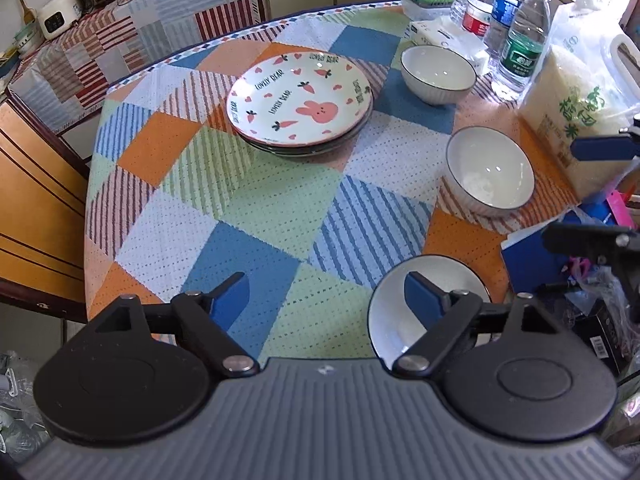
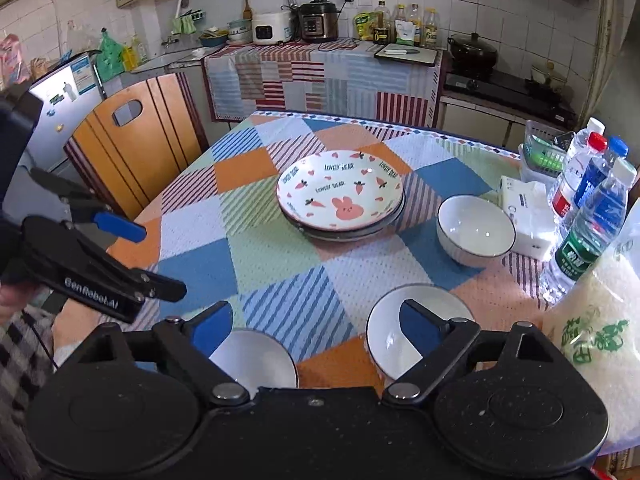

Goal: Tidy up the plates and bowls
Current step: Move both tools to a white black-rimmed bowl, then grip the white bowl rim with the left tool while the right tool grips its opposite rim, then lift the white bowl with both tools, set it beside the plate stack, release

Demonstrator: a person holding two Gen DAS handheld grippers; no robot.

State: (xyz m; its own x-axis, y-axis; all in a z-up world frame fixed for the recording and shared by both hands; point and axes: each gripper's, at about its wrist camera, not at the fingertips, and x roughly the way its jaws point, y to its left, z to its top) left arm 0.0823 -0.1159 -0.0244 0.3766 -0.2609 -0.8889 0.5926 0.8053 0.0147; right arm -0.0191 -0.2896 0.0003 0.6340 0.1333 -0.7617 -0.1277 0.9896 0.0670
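A stack of plates (image 1: 300, 108) sits near the middle of a kitchen table (image 1: 224, 216) covered in a patchwork cloth. The top plate lies flat, face up, printed with a pink rabbit, carrots, hearts and the words "LOVELY BEAR"; from the right wrist view the rabbit stands upright, ears toward the far edge. Three white bowls with dark rims stand mouth up and apart from one another: a far bowl (image 1: 438, 74) beside the tissue pack (image 1: 440, 38), a middle bowl (image 1: 490, 172) next to the rice bag (image 1: 576, 120), and a near bowl (image 1: 400, 316) by the table's front edge. The left gripper (image 1: 326, 300) hovers above the cloth with jaws spread wide and nothing between them; its right finger overlaps the near bowl, though contact cannot be judged from this angle. The right gripper (image 2: 314, 328) likewise stands wide apart and empty above two bowls. "GenRobot.AI" reads on the left gripper's body in the right wrist view. Water bottles (image 1: 520, 40) stand at the table's right side; their label text is too small to read.
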